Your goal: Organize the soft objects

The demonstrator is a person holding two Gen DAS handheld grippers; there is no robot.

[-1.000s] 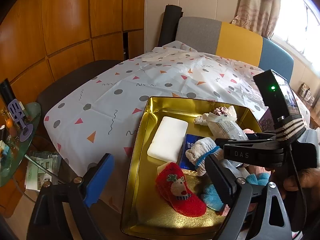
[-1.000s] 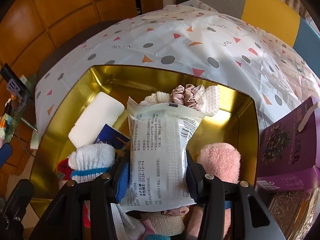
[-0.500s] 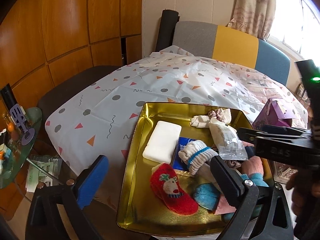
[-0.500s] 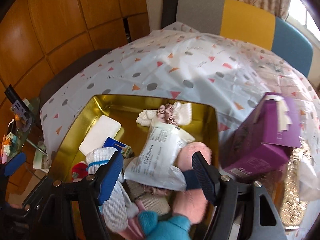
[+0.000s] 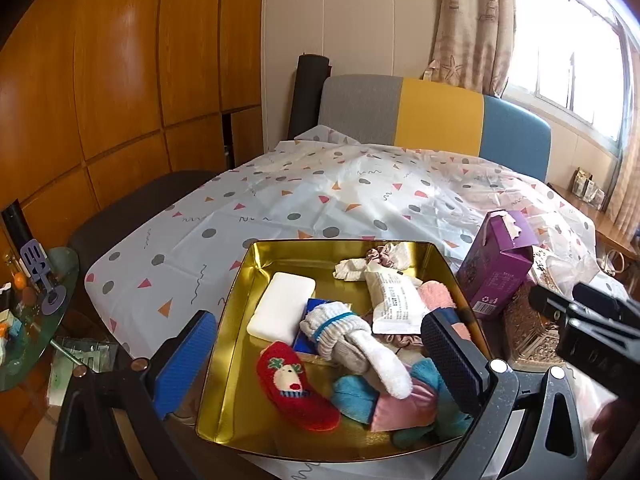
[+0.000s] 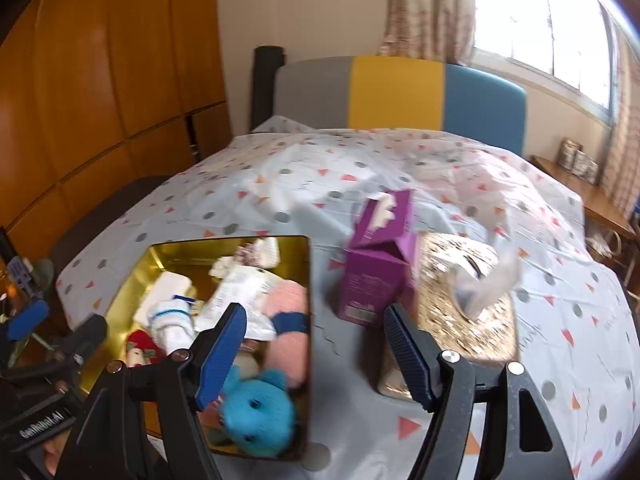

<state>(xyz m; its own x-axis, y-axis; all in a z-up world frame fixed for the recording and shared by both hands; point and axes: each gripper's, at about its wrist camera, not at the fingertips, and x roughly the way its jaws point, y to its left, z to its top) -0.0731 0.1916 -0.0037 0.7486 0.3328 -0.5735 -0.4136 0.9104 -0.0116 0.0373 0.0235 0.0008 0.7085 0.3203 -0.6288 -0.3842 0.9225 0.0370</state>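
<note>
1. Two grippers are in view; we hold the left gripper (image 5: 320, 364) at the near edge of the gold tray (image 5: 256, 268), its jaws spread to full width with nothing between them.
2. We have just been opening the right gripper (image 6: 314, 350); its jaws are released and grasp nothing, and they hang over the worktop (image 6: 560, 320) between the tray and the purple box (image 6: 376, 272).
3. The white packet (image 5: 394, 300) lies inside the tray, resting on the pink sock (image 5: 438, 294).
4. Also in the tray we see a white sponge (image 5: 282, 306), a white sock with a blue band (image 5: 340, 330), a red sock (image 5: 294, 386) and a blue plush toy (image 6: 258, 412).
5. The purple box stands upright just beside the tray's right wall, on the patterned tablecloth (image 5: 240, 216).
</note>
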